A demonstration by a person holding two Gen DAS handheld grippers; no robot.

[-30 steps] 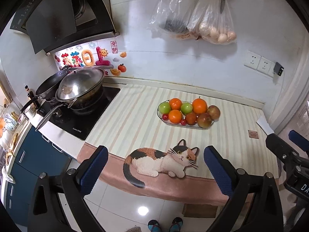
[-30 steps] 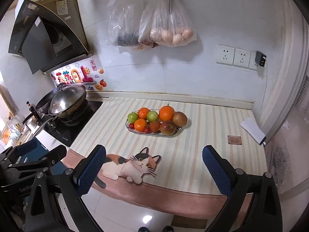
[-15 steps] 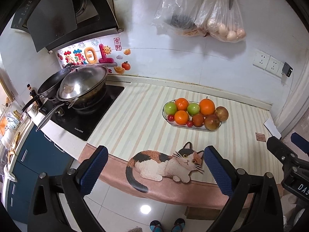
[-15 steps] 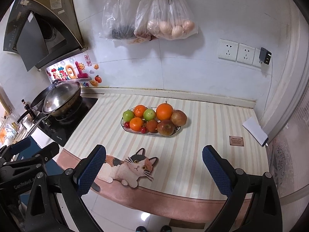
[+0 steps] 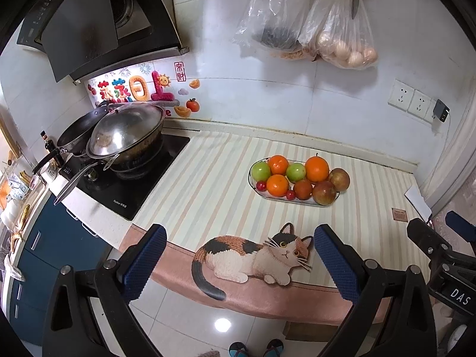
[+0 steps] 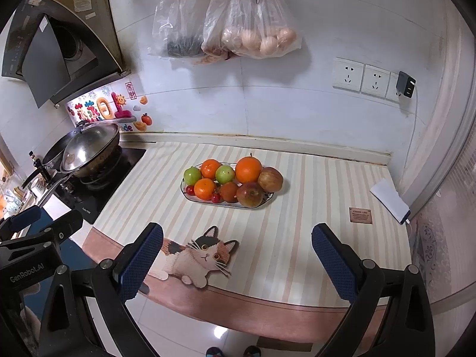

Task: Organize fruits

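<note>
Fruits (image 6: 229, 183) sit heaped on an oval plate (image 6: 269, 199) mid-counter, on the striped mat (image 6: 297, 238), well apart from both tools. Left gripper (image 5: 238, 263) and right gripper (image 6: 236, 261) hang at the counter's front edge, fingers spread wide, holding nothing. Risk noted: the pile is tight, oranges, green apples and small cherries touching. A grip on one round fruit could likely dislodge its neighbours, rolling a cherry off the shallow rim.
</note>
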